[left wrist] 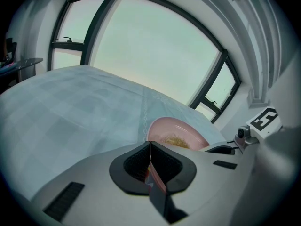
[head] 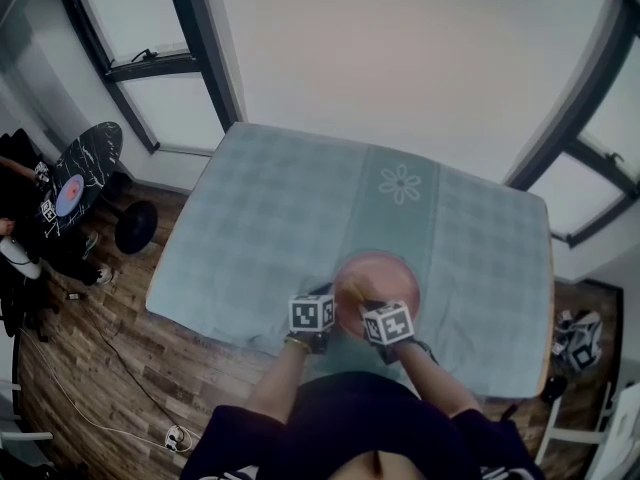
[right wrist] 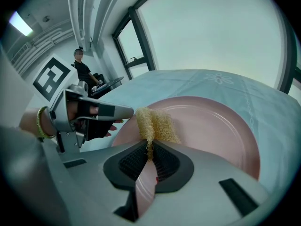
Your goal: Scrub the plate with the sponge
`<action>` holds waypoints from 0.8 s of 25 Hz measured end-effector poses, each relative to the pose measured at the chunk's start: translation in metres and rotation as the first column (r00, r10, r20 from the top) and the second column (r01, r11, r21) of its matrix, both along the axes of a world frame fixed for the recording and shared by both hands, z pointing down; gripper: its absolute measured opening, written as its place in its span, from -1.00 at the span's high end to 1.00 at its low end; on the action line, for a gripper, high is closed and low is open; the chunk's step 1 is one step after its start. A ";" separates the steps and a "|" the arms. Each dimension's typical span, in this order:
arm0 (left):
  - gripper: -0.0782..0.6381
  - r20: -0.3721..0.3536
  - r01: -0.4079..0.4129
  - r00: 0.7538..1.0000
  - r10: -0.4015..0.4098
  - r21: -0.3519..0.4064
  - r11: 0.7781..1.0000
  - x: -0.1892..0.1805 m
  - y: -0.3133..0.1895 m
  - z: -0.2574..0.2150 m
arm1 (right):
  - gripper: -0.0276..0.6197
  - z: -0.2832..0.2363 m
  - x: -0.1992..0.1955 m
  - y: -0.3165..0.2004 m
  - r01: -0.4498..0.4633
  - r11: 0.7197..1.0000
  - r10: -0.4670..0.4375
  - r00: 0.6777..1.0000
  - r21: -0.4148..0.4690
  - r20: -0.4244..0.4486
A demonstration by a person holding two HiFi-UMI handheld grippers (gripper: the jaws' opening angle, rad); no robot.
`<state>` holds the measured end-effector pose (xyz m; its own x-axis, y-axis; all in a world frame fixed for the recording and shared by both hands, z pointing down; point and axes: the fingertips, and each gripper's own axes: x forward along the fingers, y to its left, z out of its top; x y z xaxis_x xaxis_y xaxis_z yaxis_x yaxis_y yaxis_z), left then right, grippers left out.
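A pink plate (head: 380, 273) lies near the front edge of a table covered with a pale blue-green cloth (head: 280, 208). My right gripper (right wrist: 149, 147) is shut on a yellow fibrous sponge (right wrist: 155, 123), which rests on the plate's (right wrist: 211, 126) near left part. My left gripper (left wrist: 150, 149) is shut, its jaws closed on the plate's near rim; the plate (left wrist: 181, 132) with the sponge (left wrist: 175, 140) shows just beyond. In the head view the left gripper (head: 312, 313) and right gripper (head: 388, 322) sit side by side at the plate's near edge. The left gripper (right wrist: 94, 111) also shows in the right gripper view, at the plate's left rim.
The table's front edge (head: 250, 333) runs right by the grippers. On the wood floor at the left stand a black round table (head: 85, 168) and a black disc base (head: 135, 226). Windows line the walls. A person in black (right wrist: 83, 69) stands far back.
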<state>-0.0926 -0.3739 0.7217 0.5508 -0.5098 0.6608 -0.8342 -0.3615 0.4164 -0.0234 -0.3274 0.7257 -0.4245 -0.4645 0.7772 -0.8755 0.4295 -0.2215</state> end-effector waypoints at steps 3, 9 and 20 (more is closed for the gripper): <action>0.76 0.004 -0.004 1.000 0.004 0.002 1.000 -0.002 0.000 -0.001 | 0.81 -0.001 -0.007 0.008 0.030 0.999 -0.030 1.000 -0.013 0.005; 0.76 0.005 -0.004 1.000 0.004 0.001 1.000 -0.001 -0.001 0.001 | 0.81 0.000 -0.017 0.025 0.075 0.996 -0.074 0.997 -0.049 0.029; 0.76 0.007 -0.005 1.000 0.005 0.011 1.000 -0.001 -0.002 0.000 | 0.81 -0.005 -0.027 0.038 0.146 0.987 -0.143 0.988 -0.063 0.054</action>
<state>-0.0933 -0.3758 0.7216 0.5490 -0.5142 0.6589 -0.8351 -0.3705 0.4067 -0.0501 -0.2893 0.7211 -0.5215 -0.3434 0.7811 -0.7929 0.5334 -0.2948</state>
